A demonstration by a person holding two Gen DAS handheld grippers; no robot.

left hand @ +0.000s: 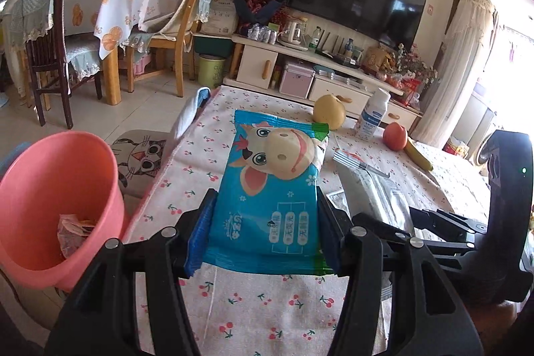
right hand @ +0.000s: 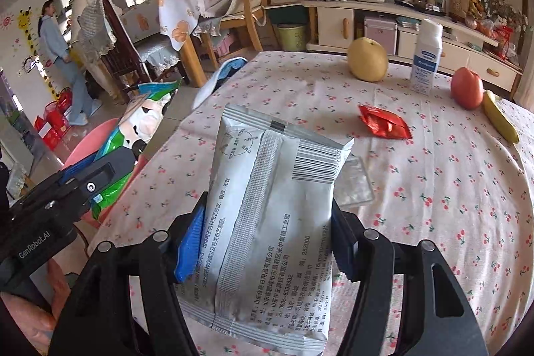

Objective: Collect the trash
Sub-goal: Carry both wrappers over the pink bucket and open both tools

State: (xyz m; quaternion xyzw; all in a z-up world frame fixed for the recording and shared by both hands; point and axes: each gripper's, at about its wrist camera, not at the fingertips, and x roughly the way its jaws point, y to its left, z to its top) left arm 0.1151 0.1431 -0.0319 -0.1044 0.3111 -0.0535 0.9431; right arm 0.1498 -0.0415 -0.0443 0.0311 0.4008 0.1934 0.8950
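While each hand-held gripper clamps a packet, the round pink plastic bin (left hand: 50,206) sits left of the bench (left hand: 253,306), nearest the left hand-held gripper (left hand: 267,229) holding the blue cartoon-cow wrapper (left hand: 270,186); the right hand-held gripper (right hand: 267,242) holds the grey printed foil pouch (right hand: 267,222).

pear (right hand: 367,59); apple (right hand: 467,88) (beside banana (right hand: 500,121))
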